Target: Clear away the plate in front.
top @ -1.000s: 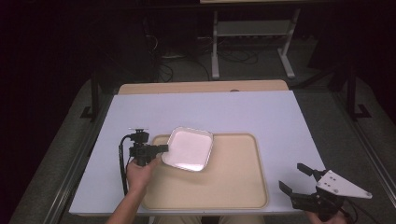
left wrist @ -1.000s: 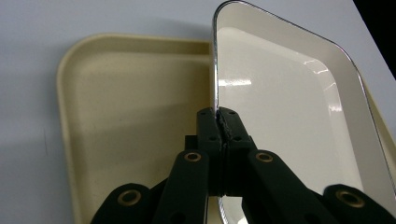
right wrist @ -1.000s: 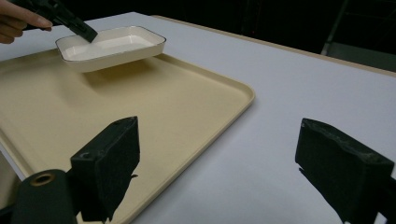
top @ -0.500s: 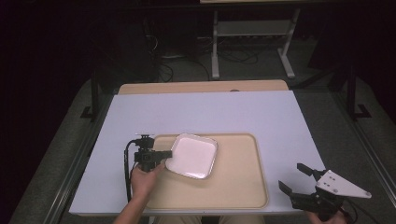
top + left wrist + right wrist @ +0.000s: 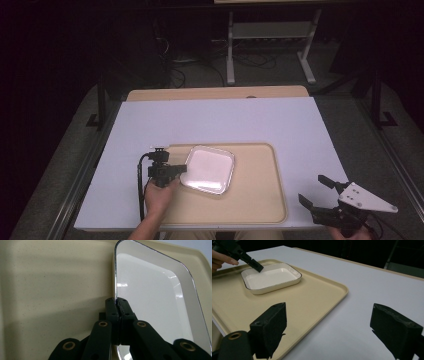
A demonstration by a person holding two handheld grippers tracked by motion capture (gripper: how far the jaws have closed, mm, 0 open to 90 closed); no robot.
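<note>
left hand-held gripper (image 5: 175,169) is clamped on the rim of the white dish (image 5: 209,169), jaws pinched tight on the near-left edge; left gripper view shows the pads meeting right on the dark-lined rim (image 5: 116,305)

what changed: over the last second the dish has travelled with the gripper. it sat further up and left, overhanging the top-left edge of the beige tray (image 5: 260,200); now it's lower and more toward the tray's middle, fully inside the tray border. gripper hand came down and slightly inward with it. grip looks unchanged across those frames

right hand-held gripper (image 5: 320,196) hasn't moved, parked off the tray's right corner over the white tabletop (image 5: 280,125), jaws wide apart with nothing between them (image 5: 329,322)

where the dish is now: extends straight ahead from the left gripper's tips, out to their far side, and well off to the left of the right gripper. from the right gripper view it looks flat on the tray floor or very close to it; can't tell for sure if the gripped edge is still lifted a touch

read: looks like a reposition/place of the dish onto the tray, nearly done. likely next is letting go and backing out left. risk: thin rim pinch, dish could tip or skid on the smooth tray if released while tilted
</note>
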